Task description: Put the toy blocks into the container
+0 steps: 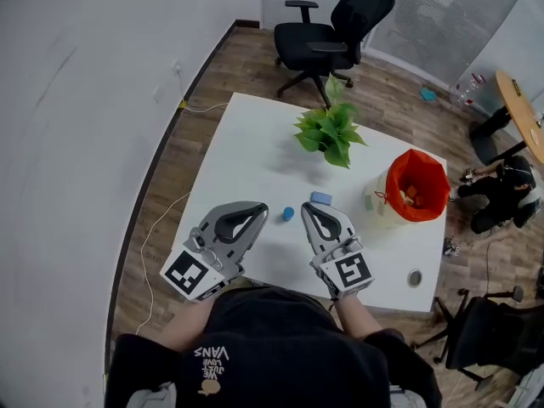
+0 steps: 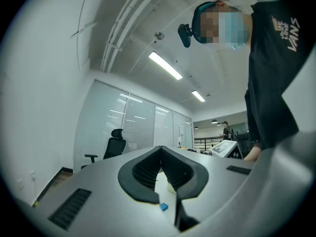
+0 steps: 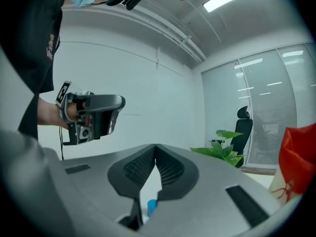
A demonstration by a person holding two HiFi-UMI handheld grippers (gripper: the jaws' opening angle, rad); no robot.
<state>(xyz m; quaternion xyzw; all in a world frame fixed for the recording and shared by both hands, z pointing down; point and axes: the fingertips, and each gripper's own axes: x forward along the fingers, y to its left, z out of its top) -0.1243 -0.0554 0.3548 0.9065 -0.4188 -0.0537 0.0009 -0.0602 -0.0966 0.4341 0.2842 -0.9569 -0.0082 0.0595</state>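
Both claws empty. Left claw (image 1: pixel 262 212): tips meet, only the loop-shaped gap behind them, nothing in it. Right claw (image 1: pixel 307 206): the same, pinched together on nothing.

Two toy blocks loose on the white surface (image 1: pixel 255 134), near side. The dark blue block (image 1: pixel 288 213) lies between my two claw tips, touching neither. The pale blue block (image 1: pixel 320 198) lies just beyond the right claw's tip. Through the gap behind the right claw's tips (image 3: pixel 155 145) a blue piece (image 3: pixel 151 207) shows low down. It is probably the dark one, but the view is too narrow to be sure.

The container (image 1: pixel 435 195), lined in red, stands at the right edge of the surface, well apart from the loose blocks. Orange pieces (image 1: pixel 410 195) are already inside. A plant (image 1: pixel 330 133) stands at the far middle, clear of the path.

Handling, as I judge it:
- Blocks look small, light and rigid, with smooth faces. They need little force and will not crush.
- The pale block looks flat-sided, so I would take it across two opposite faces, low and centred.
- The dark block looks rounded from above. It may roll or squirt out of a pinch, so the pads should sit square across its middle.
- The claw must open before it can take either one.
- The red liner is soft. I would drop the blocks in from above rather than press on its rim.
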